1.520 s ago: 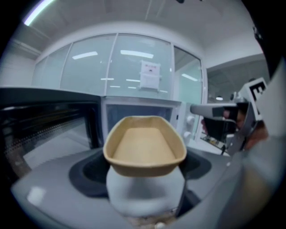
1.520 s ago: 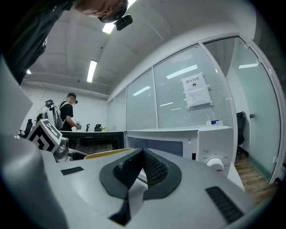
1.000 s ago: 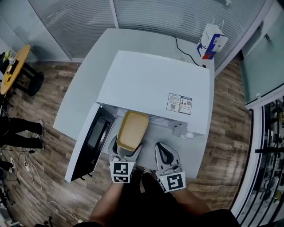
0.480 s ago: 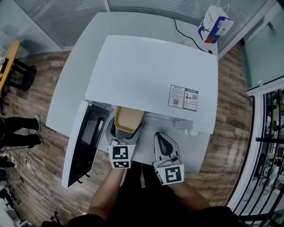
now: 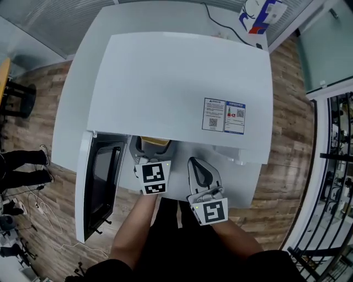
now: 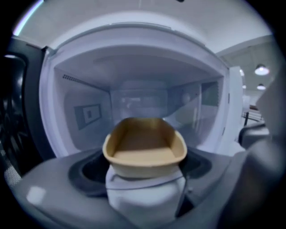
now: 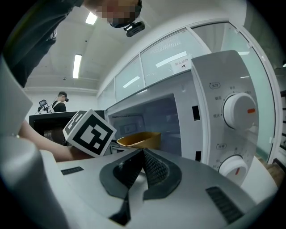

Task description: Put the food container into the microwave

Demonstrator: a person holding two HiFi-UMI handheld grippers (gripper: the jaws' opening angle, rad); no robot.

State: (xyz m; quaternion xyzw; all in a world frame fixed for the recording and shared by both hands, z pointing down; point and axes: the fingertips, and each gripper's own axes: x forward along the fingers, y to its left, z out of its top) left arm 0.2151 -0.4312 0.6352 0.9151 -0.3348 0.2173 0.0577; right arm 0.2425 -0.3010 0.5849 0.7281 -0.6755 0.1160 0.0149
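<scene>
The tan food container [image 6: 144, 145] sits in my left gripper [image 6: 145, 179], whose jaws are shut on its near end. It is held level at the mouth of the white microwave [image 5: 176, 93], with the lit cavity [image 6: 134, 89] straight ahead. In the head view only a tan sliver of the container [image 5: 153, 142] shows under the microwave's front edge, just ahead of the left gripper [image 5: 149, 153]. The microwave door [image 5: 99, 182] hangs open at the left. My right gripper [image 5: 198, 165] is shut and empty, in front of the control panel [image 7: 239, 112]. From there the container [image 7: 138, 140] shows inside the opening.
The microwave stands on a white table [image 5: 71, 110]. A paper bag [image 5: 259, 11] and a black cable [image 5: 220, 25] lie at the far right. Two knobs [image 7: 232, 167] sit on the panel. A person's legs [image 5: 22, 165] are on the wood floor at left.
My left gripper has carried the container forward, from in front of the microwave into its opening, so the top now hides most of it. The right gripper stayed shut beside it.
</scene>
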